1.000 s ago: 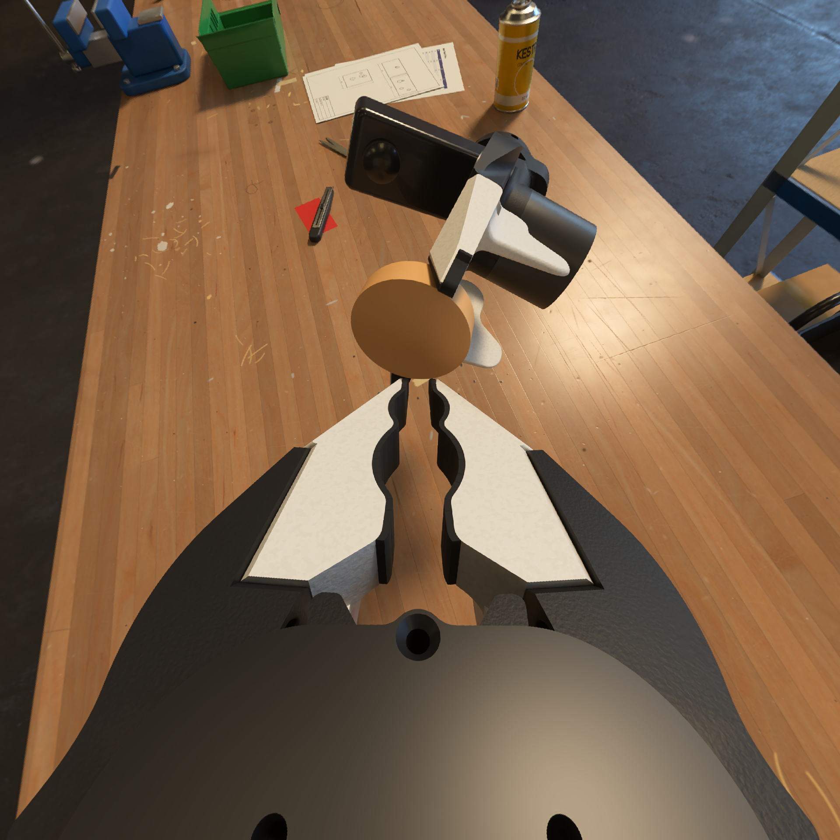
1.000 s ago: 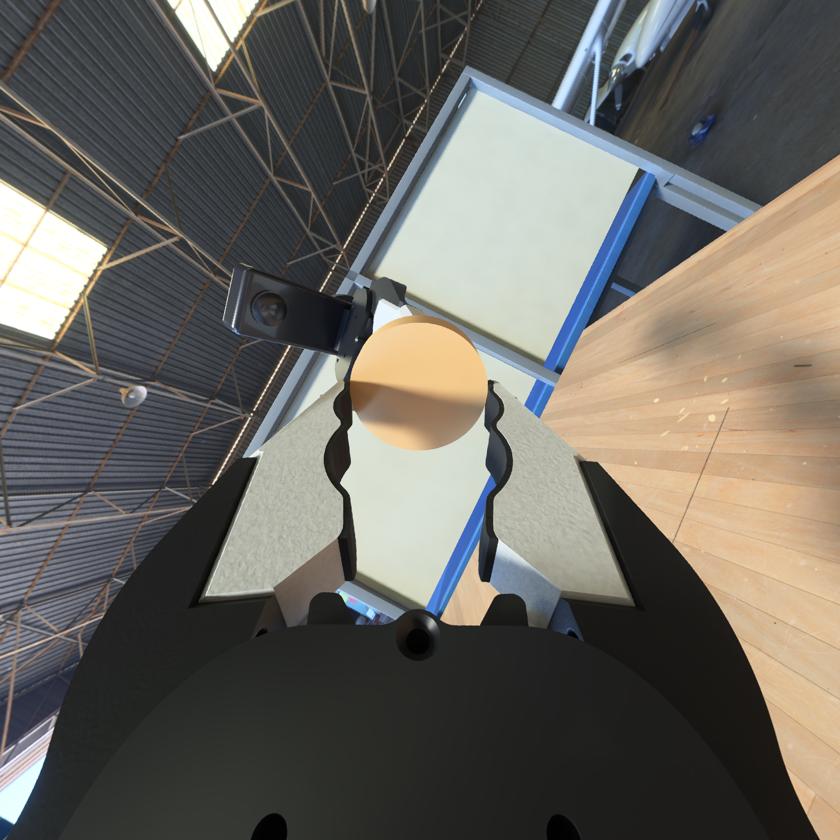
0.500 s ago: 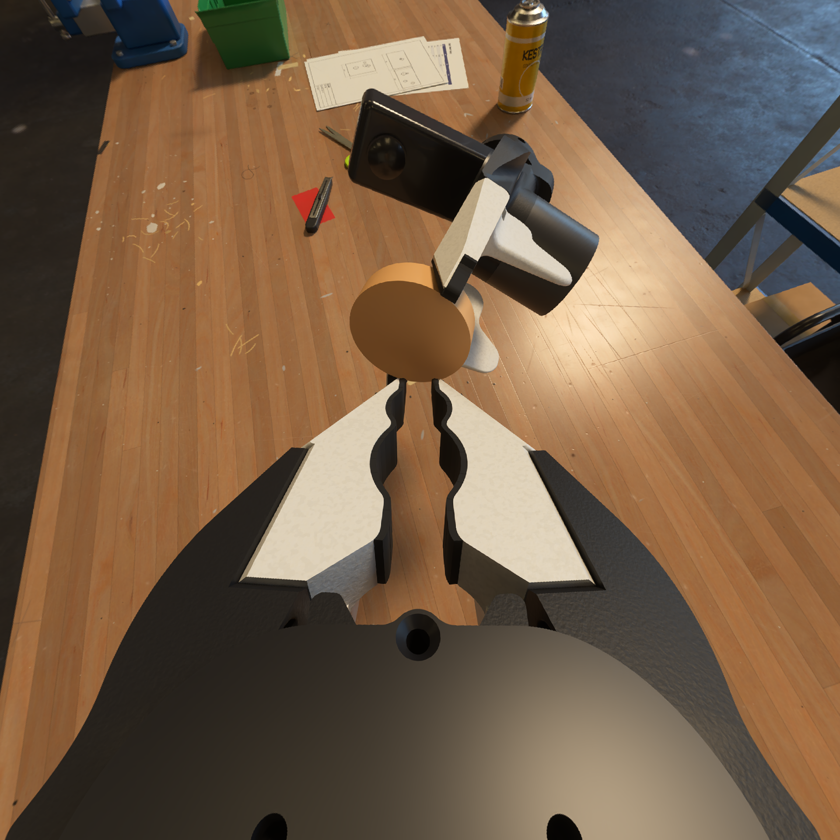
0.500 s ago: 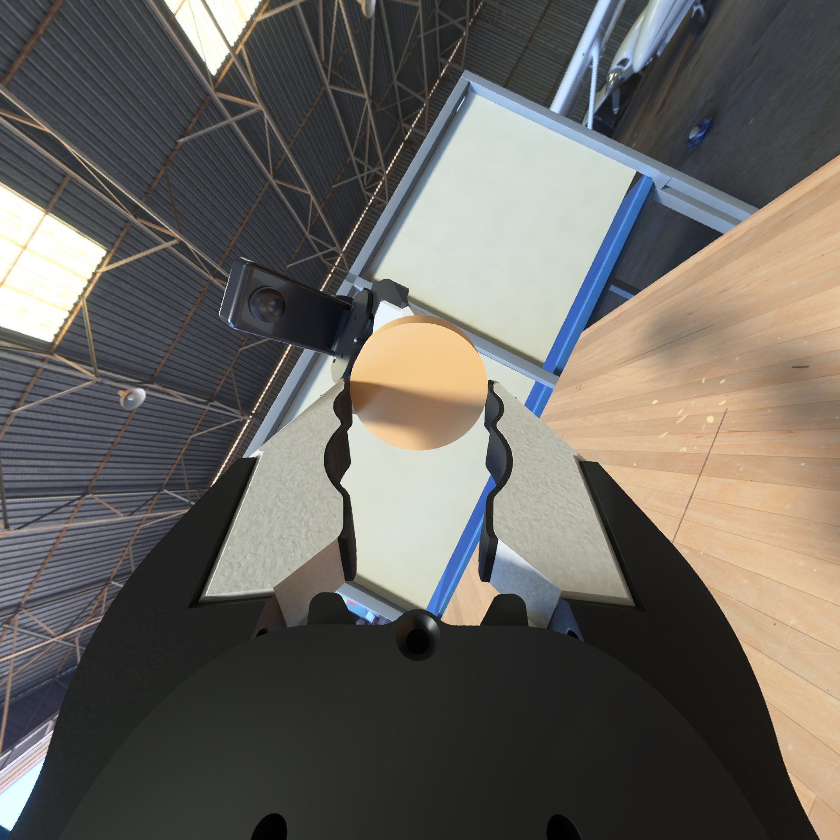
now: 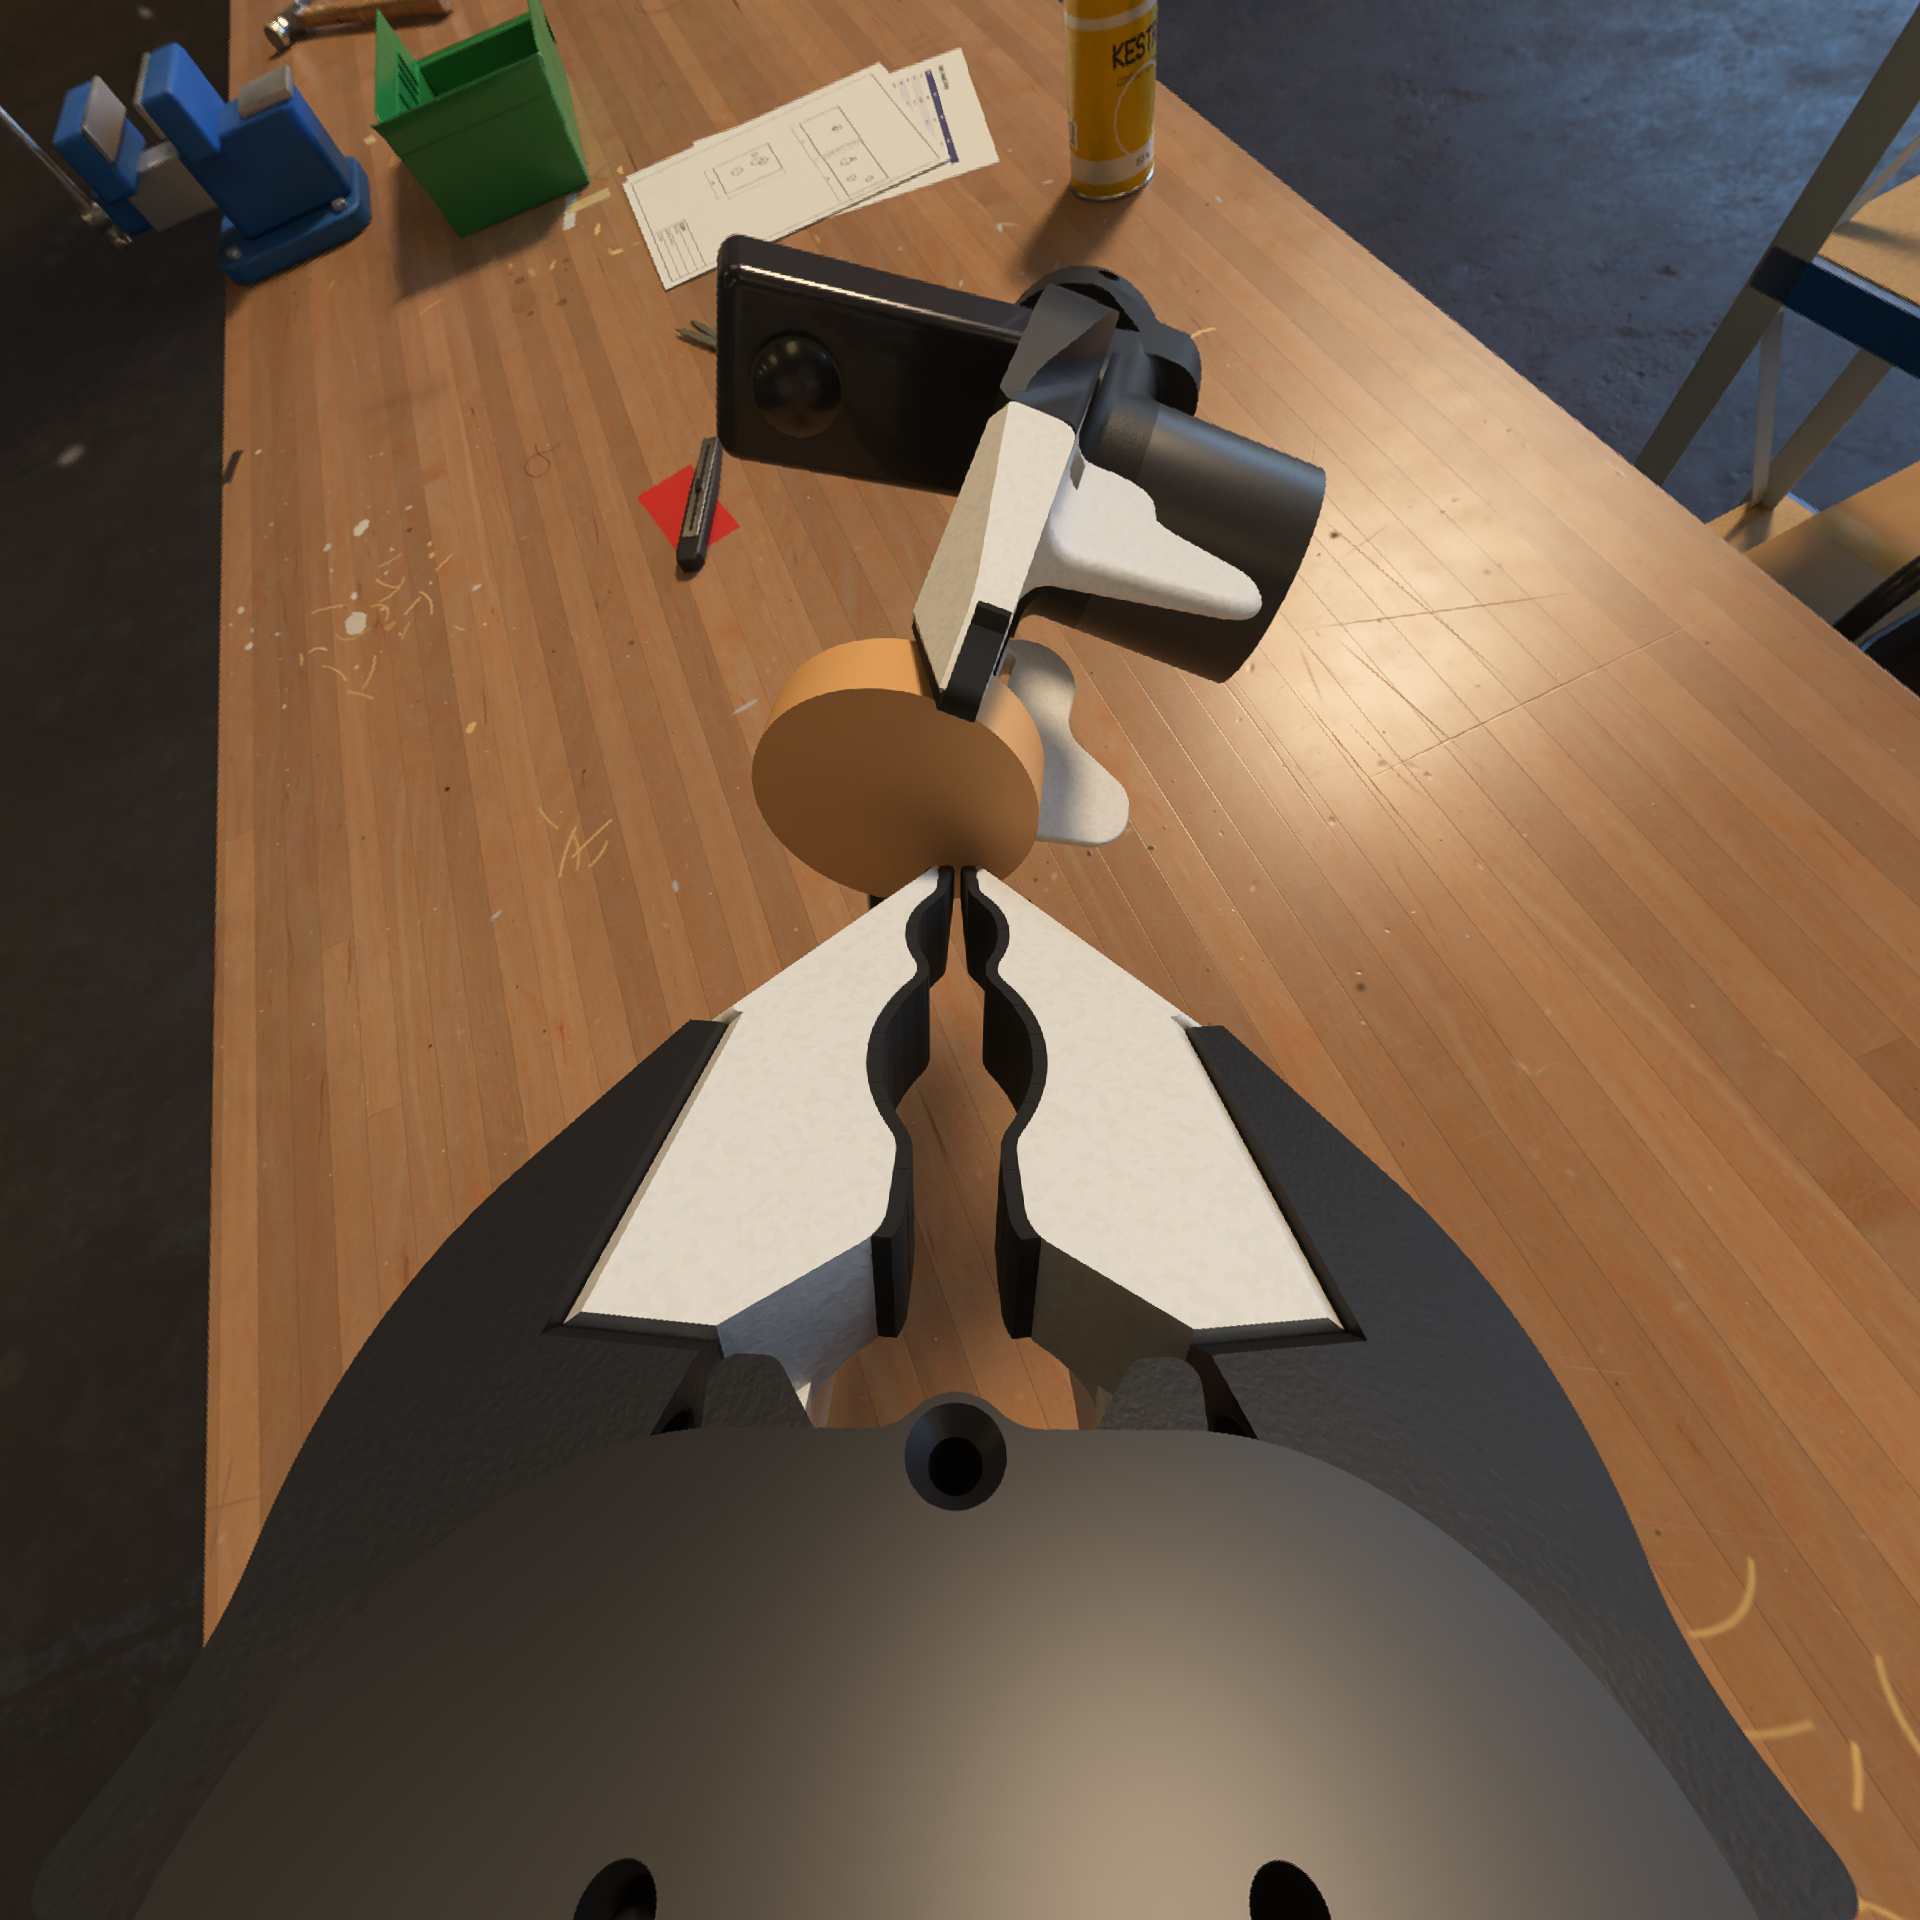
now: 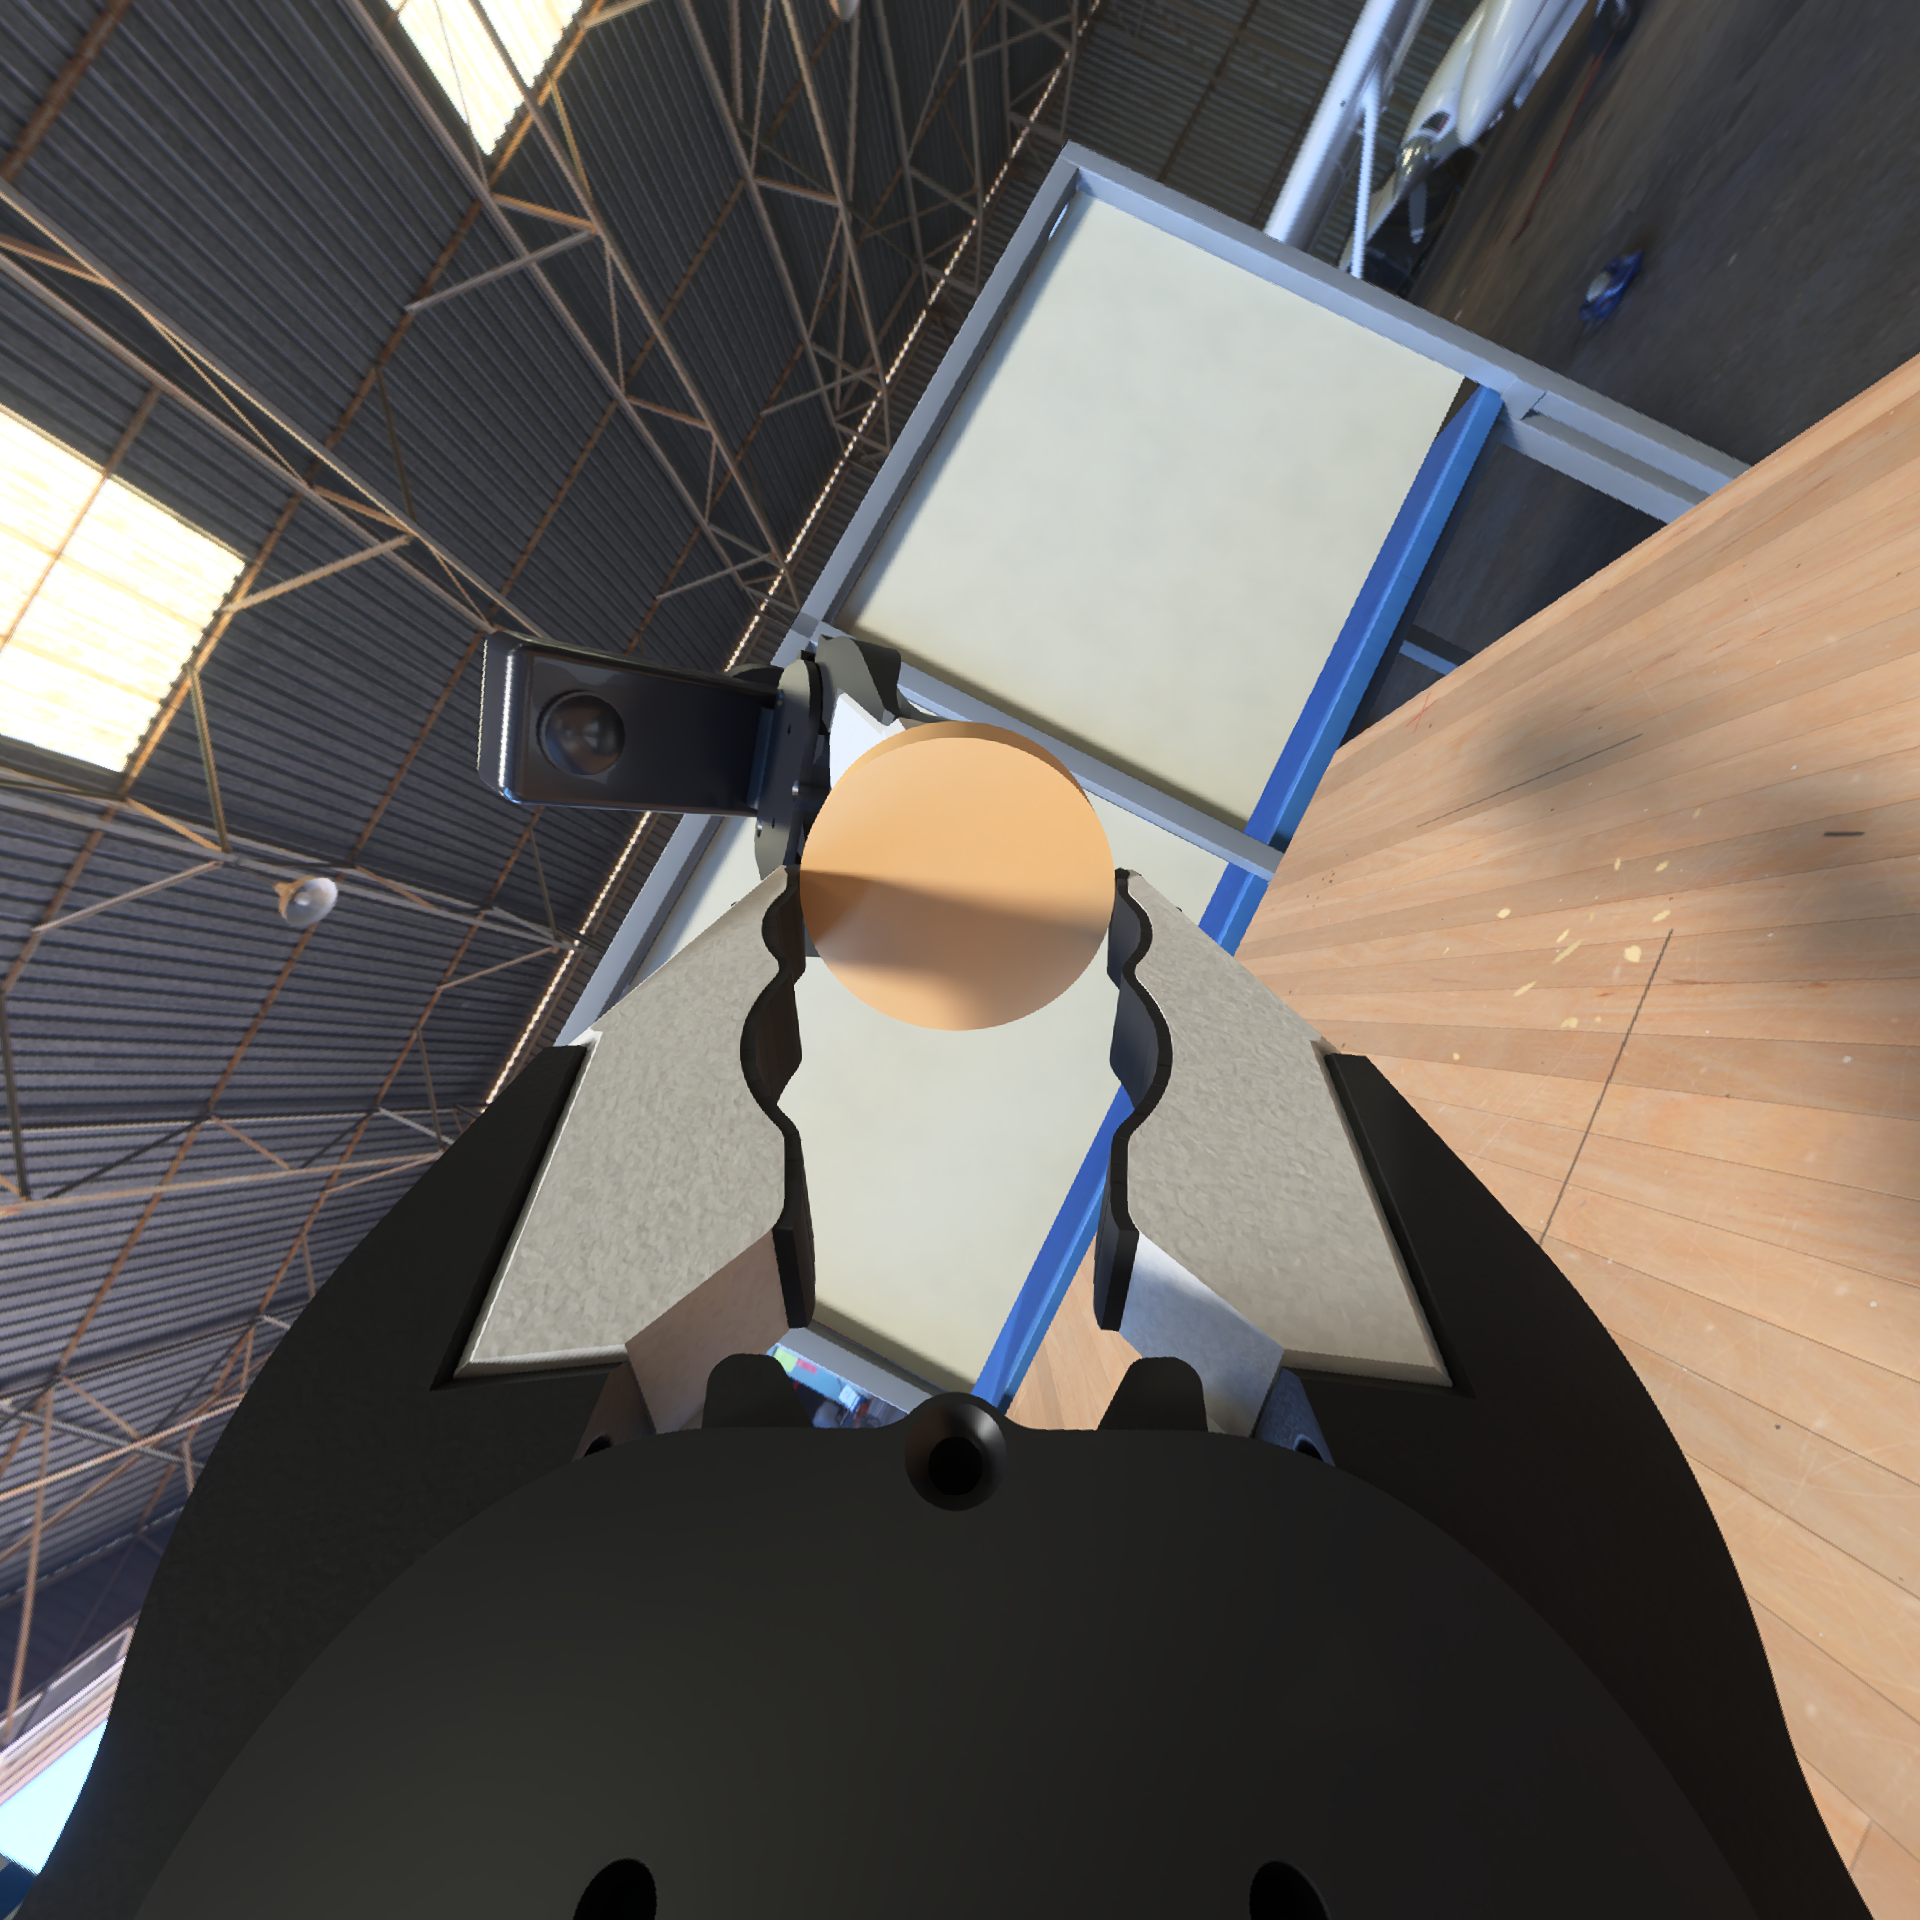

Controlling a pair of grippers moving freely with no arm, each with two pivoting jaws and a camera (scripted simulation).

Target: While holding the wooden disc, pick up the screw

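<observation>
The wooden disc (image 6: 954, 883) is clamped on its edge by the right gripper (image 6: 956, 904), up off the table (image 5: 1351, 1039). The left gripper (image 5: 954, 883) is nearly shut just below the disc. No screw can be seen between its jaws.
</observation>
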